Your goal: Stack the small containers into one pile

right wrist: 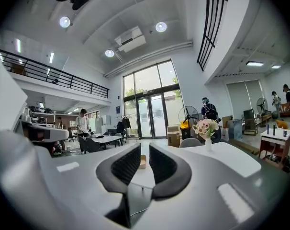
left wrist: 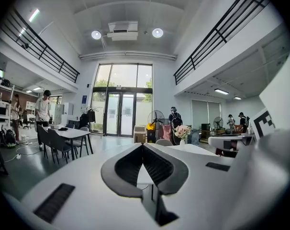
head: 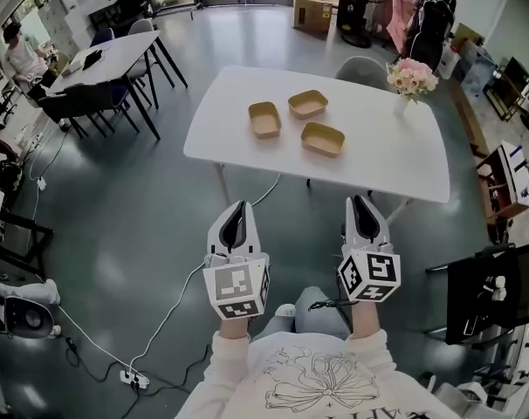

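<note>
Three small tan containers lie apart on the white table point(head: 395, 160) in the head view: one at the left point(head: 264, 119), one at the back point(head: 307, 104), one at the front right point(head: 323, 139). Both grippers hang over the floor, short of the table's near edge and clear of the containers. My left gripper point(head: 237, 208) point(left wrist: 142, 146) is shut, tips together, nothing in it. My right gripper point(head: 360, 202) point(right wrist: 144, 147) is open with a narrow empty gap; in the right gripper view a container point(right wrist: 142, 162) shows far off through that gap.
A vase of pink flowers point(head: 411, 78) stands at the table's far right corner, with a grey chair point(head: 362, 68) behind it. A second table with dark chairs point(head: 107, 59) is at the left. A white cable and power strip point(head: 129, 375) lie on the floor. People stand far off.
</note>
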The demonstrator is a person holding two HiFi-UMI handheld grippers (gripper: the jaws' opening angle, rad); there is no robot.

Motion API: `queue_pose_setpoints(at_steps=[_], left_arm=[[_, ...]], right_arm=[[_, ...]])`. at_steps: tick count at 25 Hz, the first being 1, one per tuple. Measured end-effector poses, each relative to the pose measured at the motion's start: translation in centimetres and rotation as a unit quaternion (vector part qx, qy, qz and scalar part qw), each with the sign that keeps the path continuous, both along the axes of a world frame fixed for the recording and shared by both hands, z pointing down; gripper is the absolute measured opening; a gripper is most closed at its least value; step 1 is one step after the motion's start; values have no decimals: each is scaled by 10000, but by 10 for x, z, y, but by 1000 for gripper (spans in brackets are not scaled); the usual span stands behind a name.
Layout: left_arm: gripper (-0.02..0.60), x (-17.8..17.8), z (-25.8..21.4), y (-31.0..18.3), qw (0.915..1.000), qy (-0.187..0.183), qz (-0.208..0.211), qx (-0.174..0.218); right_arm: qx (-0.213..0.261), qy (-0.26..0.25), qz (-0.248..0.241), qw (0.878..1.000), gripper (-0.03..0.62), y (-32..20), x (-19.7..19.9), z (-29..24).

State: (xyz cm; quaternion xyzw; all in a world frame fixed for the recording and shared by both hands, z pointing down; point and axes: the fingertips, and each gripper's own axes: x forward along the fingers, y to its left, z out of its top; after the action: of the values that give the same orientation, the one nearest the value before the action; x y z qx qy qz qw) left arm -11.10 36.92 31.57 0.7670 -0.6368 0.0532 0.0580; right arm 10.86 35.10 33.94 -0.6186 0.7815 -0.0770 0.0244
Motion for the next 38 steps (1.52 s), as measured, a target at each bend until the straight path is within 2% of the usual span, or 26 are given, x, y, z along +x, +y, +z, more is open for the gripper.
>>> queue_pose_setpoints(at_steps=[8,18,26,32,38], left_arm=[[6,15,15,-64,9999,11,54,-154],[6,28,29,-179,9992,-32,-250,-314],[6,44,37,-276,9979,-143,-345,-536],[6,62,59,-322,9966,-234,-310,-728],[6,73,79,-344,9940,-220,-272,-1032]], right_arm=[[-177,59,40,9998,92,-66,15,15],[-391,88,-120,9991,104,-194,44,33],[-832,138,-224,9962,124,-289,76,61],[-1138,180,-266,9930,130,-336,95,88],[-1482,174,-340,9882,143,-356,100,113]])
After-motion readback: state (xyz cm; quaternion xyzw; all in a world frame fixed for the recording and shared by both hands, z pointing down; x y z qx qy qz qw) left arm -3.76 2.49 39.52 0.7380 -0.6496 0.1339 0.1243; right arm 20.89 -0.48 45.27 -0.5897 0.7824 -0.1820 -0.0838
